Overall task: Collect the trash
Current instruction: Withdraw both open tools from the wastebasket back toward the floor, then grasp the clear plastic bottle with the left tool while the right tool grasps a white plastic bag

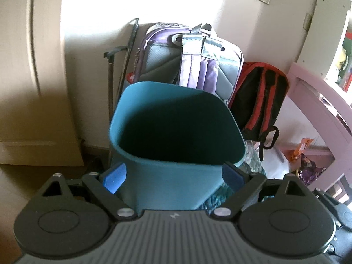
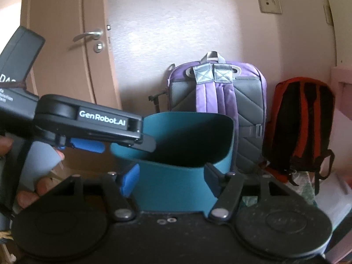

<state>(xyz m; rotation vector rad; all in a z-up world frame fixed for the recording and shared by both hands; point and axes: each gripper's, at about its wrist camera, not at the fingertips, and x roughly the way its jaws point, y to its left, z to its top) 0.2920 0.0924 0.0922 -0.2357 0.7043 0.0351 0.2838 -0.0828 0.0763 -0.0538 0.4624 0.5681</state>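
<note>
Left of frame, right wrist view: my left gripper (image 2: 123, 147), black with blue pads, jaws apart and empty. Centre: teal plastic waste bin (image 2: 176, 176), between my right gripper's (image 2: 169, 178) spread, untouching jaws. Behind: purple-grey backpack (image 2: 220, 92). Right: black-and-red backpack (image 2: 301, 123).

Both wrist cams sit close over the teal bin (image 1: 176, 132), angled down toward the far wall. Shared: bin, purple backpack (image 2: 217, 92), red-black backpack (image 2: 301, 123). R cam sits further right.
</note>
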